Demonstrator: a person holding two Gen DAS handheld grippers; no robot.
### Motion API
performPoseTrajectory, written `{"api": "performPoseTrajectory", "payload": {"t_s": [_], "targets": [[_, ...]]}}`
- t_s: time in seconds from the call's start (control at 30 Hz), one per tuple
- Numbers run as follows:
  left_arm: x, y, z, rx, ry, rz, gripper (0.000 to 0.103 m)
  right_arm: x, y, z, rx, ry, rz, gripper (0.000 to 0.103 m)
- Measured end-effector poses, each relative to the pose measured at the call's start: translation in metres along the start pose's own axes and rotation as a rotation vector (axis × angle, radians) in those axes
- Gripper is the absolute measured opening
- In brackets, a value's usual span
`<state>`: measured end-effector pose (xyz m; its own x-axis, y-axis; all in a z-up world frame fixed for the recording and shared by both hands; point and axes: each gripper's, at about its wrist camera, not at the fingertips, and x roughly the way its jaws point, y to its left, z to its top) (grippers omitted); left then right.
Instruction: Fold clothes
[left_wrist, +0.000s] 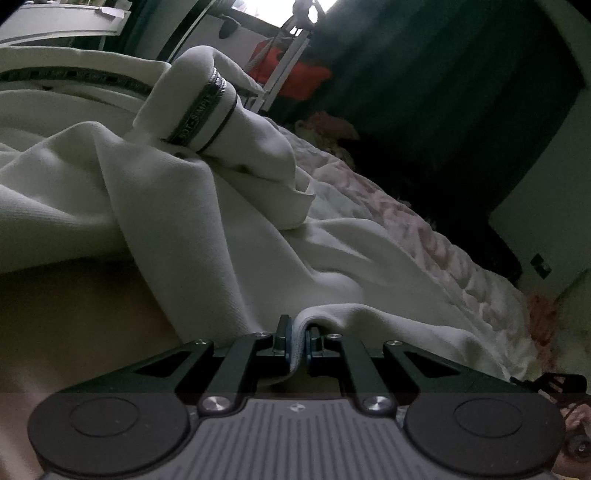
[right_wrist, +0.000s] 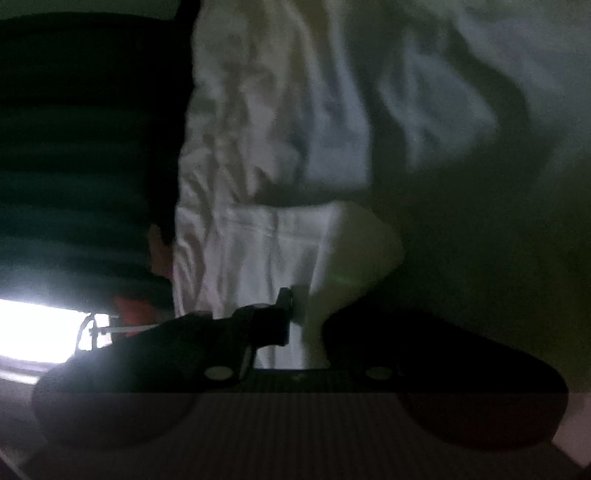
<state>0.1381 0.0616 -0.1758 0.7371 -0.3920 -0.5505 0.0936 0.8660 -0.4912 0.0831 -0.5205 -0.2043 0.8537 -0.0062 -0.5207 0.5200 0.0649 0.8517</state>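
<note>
Clearly early: nothing yet folded flat, as far as can be judged.
Bed (left_wrist: 424, 236): pale quilted cover, running from centre to right edge of left view; serves as work surface.
Garment (left_wrist: 177, 206): white knit, fills left and centre of left view, lying rumpled in loose ridges on bed; same white cloth (right_wrist: 280, 236) across centre of right view, blurred.
Sleeve (left_wrist: 207, 110): upper centre-left, standing up in a bunched hump, dark lettered band around it; not laid flat.
Left gripper (left_wrist: 298, 341): bottom centre, nearly closed, pinching a folded hem of garment between pads.
Right gripper (right_wrist: 299, 306): bottom centre, dark and blurred; white cloth seems to sit between fingers, but gap and grasp cannot be told for certain.
Done: edge seized, at least on left.
Left: smoothing, sleeve in, all folds.
</note>
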Motion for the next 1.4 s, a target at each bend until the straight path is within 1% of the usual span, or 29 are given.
{"api": "performPoseTrajectory", "payload": {"t_s": [0.1, 0.2, 0.33, 0.4, 0.43, 0.5, 0.6, 0.63, 0.7, 0.77, 0.8, 0.87, 0.9, 0.93, 0.97, 1.03, 1.1, 1.17, 1.2, 1.27, 1.33, 1.4], "targets": [[0.000, 0.001, 0.000, -0.007, -0.003, -0.008, 0.007, -0.001, 0.009, 0.007, -0.065, -0.009, 0.023, 0.009], [-0.002, 0.001, 0.001, -0.014, -0.016, -0.038, 0.007, -0.014, 0.016, 0.013, -0.098, -0.052, 0.087, 0.008], [-0.010, -0.006, 0.002, 0.014, -0.047, -0.125, 0.007, -0.036, 0.027, 0.021, -0.151, -0.140, 0.198, 0.008], [-0.016, -0.012, 0.001, 0.043, -0.065, -0.173, 0.007, -0.043, 0.029, 0.026, -0.197, -0.194, 0.198, 0.008], [-0.017, -0.015, 0.001, 0.055, -0.063, -0.197, 0.007, -0.044, 0.028, 0.028, -0.210, -0.211, 0.183, 0.008], [-0.016, -0.019, 0.000, 0.074, -0.037, -0.222, 0.007, -0.038, 0.018, 0.034, -0.223, -0.212, 0.099, 0.008], [-0.009, -0.020, -0.005, 0.090, 0.038, -0.191, 0.007, -0.021, 0.001, 0.038, -0.239, -0.167, -0.070, 0.008], [-0.007, -0.019, -0.007, 0.086, 0.057, -0.179, 0.008, -0.017, -0.006, 0.038, -0.231, -0.152, -0.105, 0.008], [-0.007, -0.015, -0.008, 0.061, 0.091, -0.171, 0.009, -0.013, -0.015, 0.040, -0.193, -0.140, -0.115, 0.008], [-0.010, -0.012, -0.008, 0.041, 0.112, -0.167, 0.013, -0.015, -0.014, 0.041, -0.182, -0.143, -0.110, 0.008], [-0.012, -0.012, -0.008, 0.036, 0.120, -0.164, 0.014, -0.016, -0.012, 0.040, -0.194, -0.146, -0.113, 0.008], [-0.019, -0.010, -0.007, 0.014, 0.133, -0.157, 0.021, -0.018, -0.008, 0.038, -0.236, -0.152, -0.128, 0.008], [-0.023, -0.007, -0.006, -0.004, 0.141, -0.156, 0.022, -0.019, -0.006, 0.037, -0.254, -0.152, -0.135, 0.008], [-0.028, -0.003, -0.005, -0.036, 0.152, -0.155, 0.031, -0.019, -0.004, 0.037, -0.272, -0.153, -0.142, 0.008], [-0.034, 0.005, -0.004, -0.080, 0.164, -0.150, 0.046, -0.020, -0.001, 0.036, -0.295, -0.155, -0.150, 0.008], [-0.046, 0.020, -0.001, -0.163, 0.187, -0.131, 0.049, -0.019, 0.005, 0.034, -0.346, -0.161, -0.166, 0.008], [-0.057, 0.037, 0.004, -0.221, 0.207, -0.077, 0.061, -0.017, 0.010, 0.031, -0.384, -0.168, -0.179, 0.008], [-0.069, 0.055, 0.010, -0.280, 0.226, -0.023, 0.079, -0.015, 0.012, 0.031, -0.391, -0.171, -0.182, 0.008], [-0.075, 0.065, 0.013, -0.312, 0.232, 0.007, 0.082, -0.015, 0.011, 0.031, -0.382, -0.171, -0.179, 0.008], [-0.086, 0.089, 0.021, -0.397, 0.226, 0.076, 0.082, -0.014, 0.009, 0.032, -0.363, -0.168, -0.174, 0.008], [-0.097, 0.114, 0.028, -0.509, 0.178, 0.142, 0.082, -0.015, 0.006, 0.034, -0.342, -0.164, -0.169, 0.008], [-0.105, 0.135, 0.033, -0.602, 0.112, 0.190, 0.082, -0.018, 0.002, 0.034, -0.316, -0.162, -0.165, 0.008]]}}
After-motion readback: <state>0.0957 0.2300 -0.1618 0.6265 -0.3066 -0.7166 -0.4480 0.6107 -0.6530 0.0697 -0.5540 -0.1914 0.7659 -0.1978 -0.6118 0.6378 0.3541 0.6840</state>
